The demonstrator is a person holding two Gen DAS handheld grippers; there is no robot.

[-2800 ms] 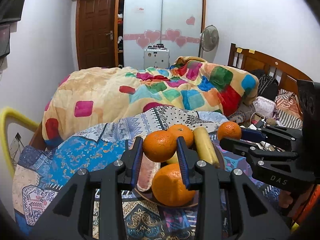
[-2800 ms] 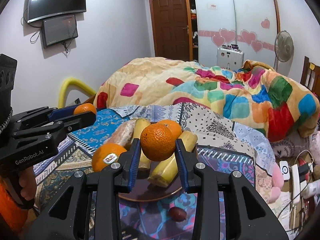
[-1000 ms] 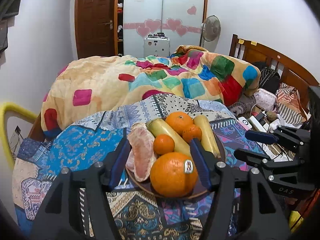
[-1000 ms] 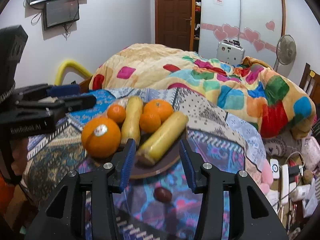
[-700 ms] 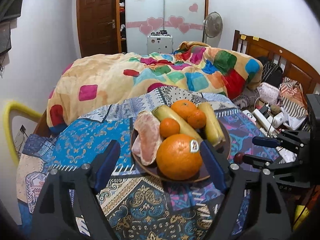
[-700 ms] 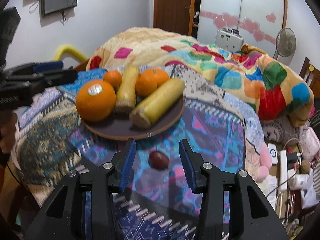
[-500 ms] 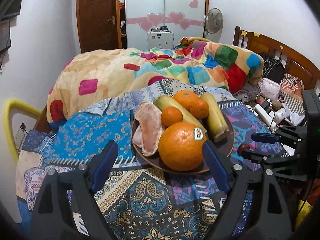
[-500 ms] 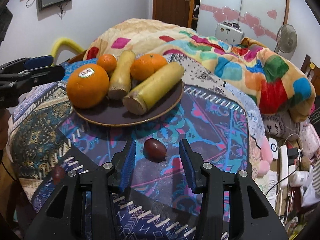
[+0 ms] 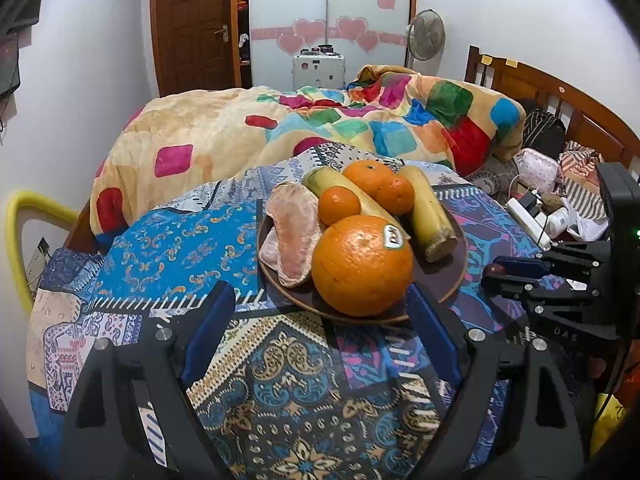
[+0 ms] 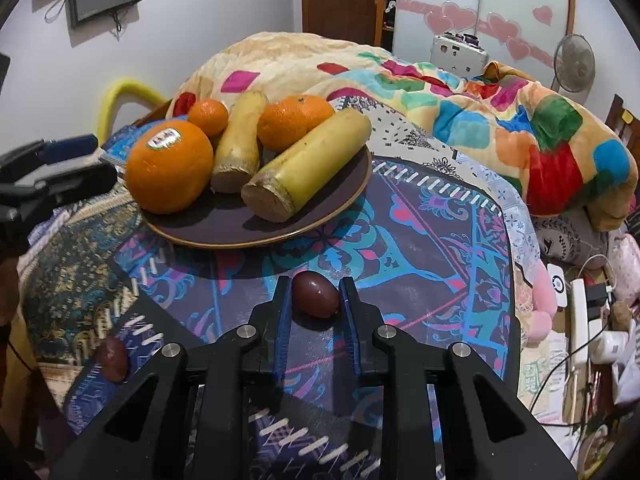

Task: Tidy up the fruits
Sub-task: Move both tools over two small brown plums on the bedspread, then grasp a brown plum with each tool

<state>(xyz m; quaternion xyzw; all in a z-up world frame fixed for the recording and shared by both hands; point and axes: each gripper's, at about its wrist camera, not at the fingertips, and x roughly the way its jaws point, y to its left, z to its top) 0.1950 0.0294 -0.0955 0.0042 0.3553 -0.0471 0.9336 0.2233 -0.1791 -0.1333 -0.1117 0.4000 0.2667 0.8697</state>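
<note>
Right fingers point(image 10: 285, 312) flanked the dark plum point(image 10: 314, 294), closed to its sides, on cloth just before the plate point(image 10: 256, 236). Left gripper point(image 9: 320, 332) wide open, empty. Plum looked light, smooth, bruisable: pinch gently at mid-girth.

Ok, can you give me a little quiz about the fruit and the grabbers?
1. True or false: the big orange wears a sticker.
2. Which one has a dark fruit between its fingers? A) left gripper B) right gripper
3. How many dark fruits lie off the plate?

Key: 1 true. 2 B. 3 two; the second dark fruit sits at the lower left of the right wrist view.
</note>
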